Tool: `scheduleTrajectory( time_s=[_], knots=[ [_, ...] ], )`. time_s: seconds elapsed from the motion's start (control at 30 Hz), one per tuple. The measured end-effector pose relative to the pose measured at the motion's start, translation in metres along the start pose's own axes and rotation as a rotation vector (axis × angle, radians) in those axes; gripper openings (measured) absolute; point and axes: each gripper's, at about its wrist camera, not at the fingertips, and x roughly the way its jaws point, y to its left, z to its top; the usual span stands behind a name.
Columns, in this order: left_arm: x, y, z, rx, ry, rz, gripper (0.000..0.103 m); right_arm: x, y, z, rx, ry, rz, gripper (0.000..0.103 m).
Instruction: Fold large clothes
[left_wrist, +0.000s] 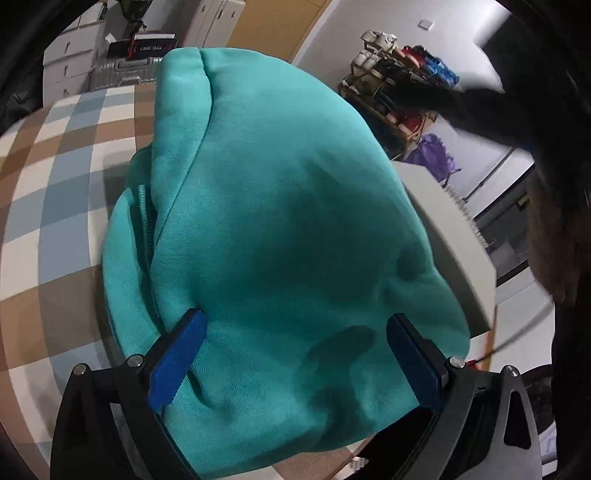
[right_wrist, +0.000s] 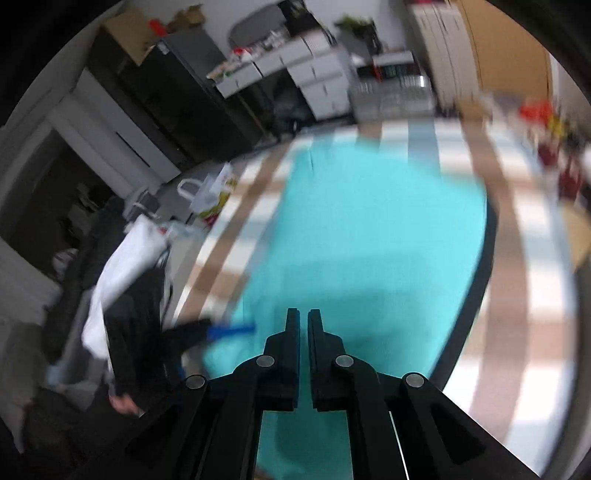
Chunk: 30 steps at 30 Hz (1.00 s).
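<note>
**Left wrist view: teal hoodie mostly folded, both tools free of it**

The left wrist view shows a teal hoodie (left_wrist: 280, 229) lying in a compact folded bundle on the checked tabletop (left_wrist: 55, 177), filling the frame from 12 to 6 o'clock. The left tool (left_wrist: 295, 354) stands with its blue pads wide apart above the near edge, gripping nothing. In the blurred right wrist view, the right tool (right_wrist: 303, 328) has its fingers together and empty over the cloth. A ribbed cuff pokes out at 9 o'clock, so I judge some tidying or a last fold remains.
</note>
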Motion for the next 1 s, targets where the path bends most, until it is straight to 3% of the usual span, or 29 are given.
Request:
scheduleTrajectory(
  time_s=[0.13, 0.2, 0.23, 0.37, 0.47, 0.6, 0.7, 0.8, 0.83, 0.9, 0.97, 1.0],
  knots=[
    [-0.012, 0.017, -0.004, -0.056, -0.021, -0.062, 0.095, 0.058, 0.018, 0.061, -0.062, 0.097, -0.135, 0.006],
    [-0.016, 0.019, -0.005, -0.063, -0.020, -0.075, 0.095, 0.091, 0.030, 0.071, -0.111, 0.134, -0.215, 0.007],
    [-0.016, 0.020, -0.004, -0.061, -0.017, -0.080, 0.095, 0.121, 0.023, 0.078, -0.128, 0.196, -0.265, 0.008],
    [-0.016, 0.019, -0.002, -0.037, -0.013, -0.046, 0.095, 0.208, -0.013, 0.052, -0.034, 0.443, -0.345, 0.003],
    [-0.017, 0.021, 0.000, -0.028, -0.015, -0.030, 0.095, 0.234, -0.022, 0.043, -0.059, 0.453, -0.394, 0.000],
    [-0.020, 0.024, 0.002, -0.055, -0.008, -0.065, 0.095, 0.217, -0.022, 0.053, -0.041, 0.447, -0.375, 0.000],
    [-0.026, 0.033, 0.003, -0.061, -0.006, -0.072, 0.095, 0.152, -0.017, 0.062, 0.007, 0.316, -0.251, 0.004],
    [-0.034, 0.038, 0.008, -0.098, -0.001, -0.082, 0.095, 0.082, 0.005, 0.052, -0.079, 0.240, -0.227, 0.014],
    [-0.039, 0.039, 0.010, -0.126, 0.002, -0.093, 0.095, 0.071, 0.009, 0.045, -0.103, 0.246, -0.241, 0.022],
    [-0.056, 0.038, 0.020, -0.151, 0.011, -0.166, 0.095, 0.049, 0.013, 0.019, -0.150, 0.278, -0.267, 0.025],
    [-0.083, 0.033, 0.029, -0.147, -0.088, -0.253, 0.096, 0.047, 0.011, -0.006, -0.173, 0.336, -0.283, 0.024],
    [-0.097, 0.026, 0.039, -0.111, -0.152, -0.233, 0.096, 0.053, 0.005, -0.020, -0.171, 0.367, -0.275, 0.024]
  ],
)
